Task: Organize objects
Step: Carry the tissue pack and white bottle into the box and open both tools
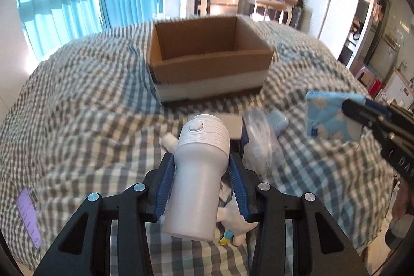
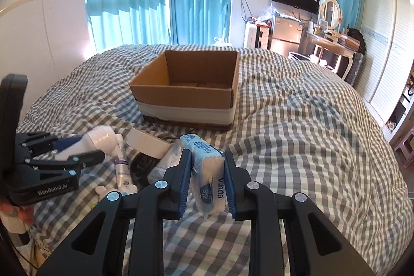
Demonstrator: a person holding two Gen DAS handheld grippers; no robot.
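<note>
The white handheld device (image 1: pixel 200 172) sits clamped between the blue pads of the left gripper (image 1: pixel 201 183), lifted off the checked bedspread (image 1: pixel 77 95) above a small pile (a tube (image 2: pixel 121 164), a clear plastic bag (image 1: pixel 254 144) and a white plush toy (image 1: pixel 238 221)). To its right the right gripper (image 2: pixel 207 180) is clenched on a blue tissue pack (image 2: pixel 207 172), also off the bedding. Beyond both, the open cardboard box (image 1: pixel 207 53) rests on the bed.

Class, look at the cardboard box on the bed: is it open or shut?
Open. The cardboard box has no lid or flaps over it, and both views show its inner walls.
</note>
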